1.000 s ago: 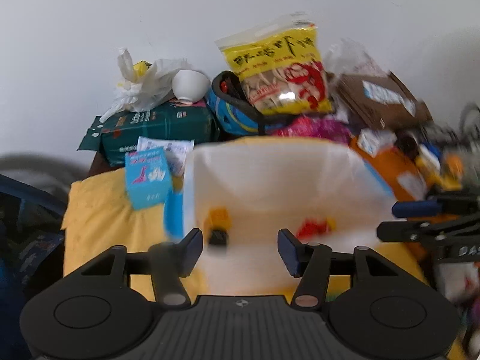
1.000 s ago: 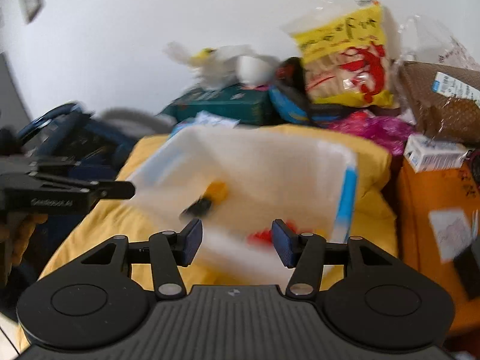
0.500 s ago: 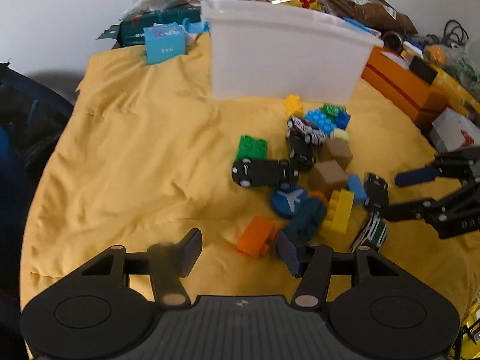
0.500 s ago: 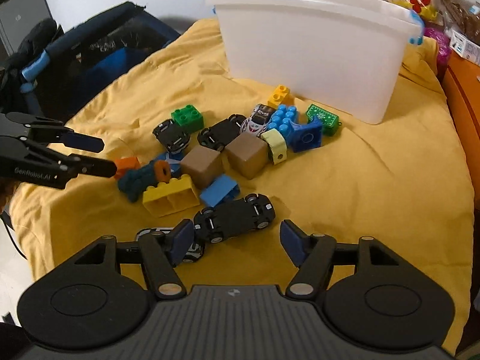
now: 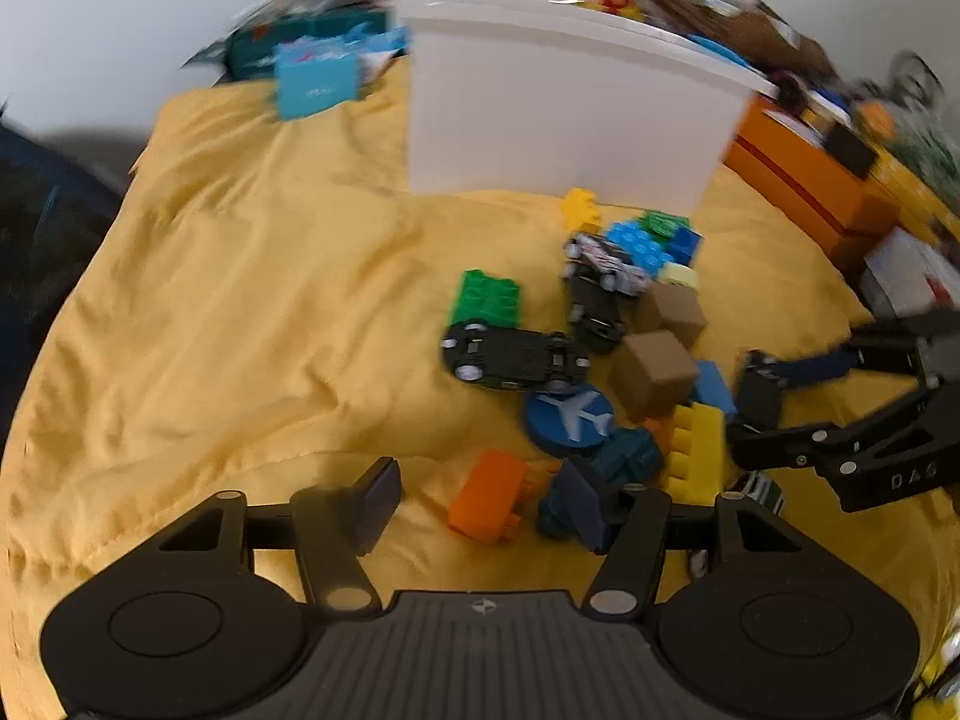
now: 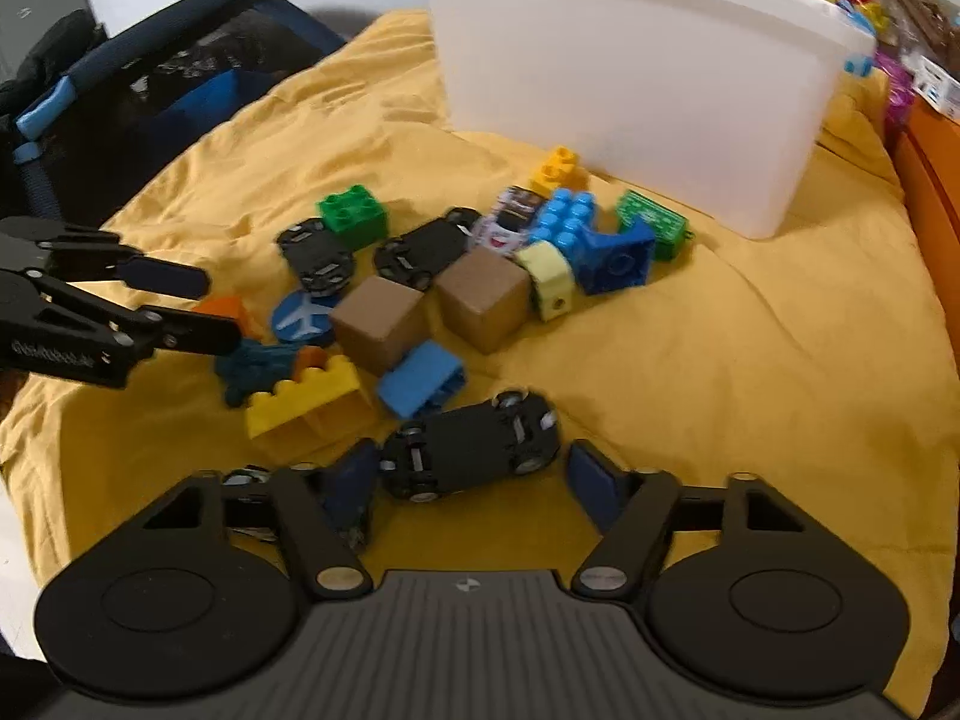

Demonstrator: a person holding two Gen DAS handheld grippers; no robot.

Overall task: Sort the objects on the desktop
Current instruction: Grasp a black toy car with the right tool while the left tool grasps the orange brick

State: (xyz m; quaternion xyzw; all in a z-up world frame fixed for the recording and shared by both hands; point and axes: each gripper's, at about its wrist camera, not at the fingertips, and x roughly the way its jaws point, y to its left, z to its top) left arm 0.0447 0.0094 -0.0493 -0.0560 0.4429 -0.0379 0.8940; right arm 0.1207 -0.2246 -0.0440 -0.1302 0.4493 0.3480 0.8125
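Note:
Toy cars, bricks and cubes lie in a pile on a yellow cloth (image 5: 240,324) in front of a white plastic bin (image 5: 570,120) (image 6: 630,78). My left gripper (image 5: 480,504) is open and low over the cloth, with an orange brick (image 5: 489,504) between its fingers and a teal piece (image 5: 624,456) by the right finger. My right gripper (image 6: 474,480) is open, its fingers on either side of a black toy car (image 6: 474,450). Each gripper shows in the other's view: the right gripper (image 5: 774,408) and the left gripper (image 6: 180,306). Neither holds anything.
The pile holds two brown cubes (image 6: 432,306), a yellow brick (image 6: 306,396), a blue plane disc (image 5: 570,414), a green brick (image 5: 486,297) and more black cars (image 5: 516,354). Orange boxes (image 5: 804,180) stand right of the bin, a turquoise box (image 5: 315,87) at back left, a dark bag (image 6: 120,108) left.
A second ago both cameras looked down into the bin; now they are low over the cloth. Since half a second ago both grippers have moved closer to the pile, still open.

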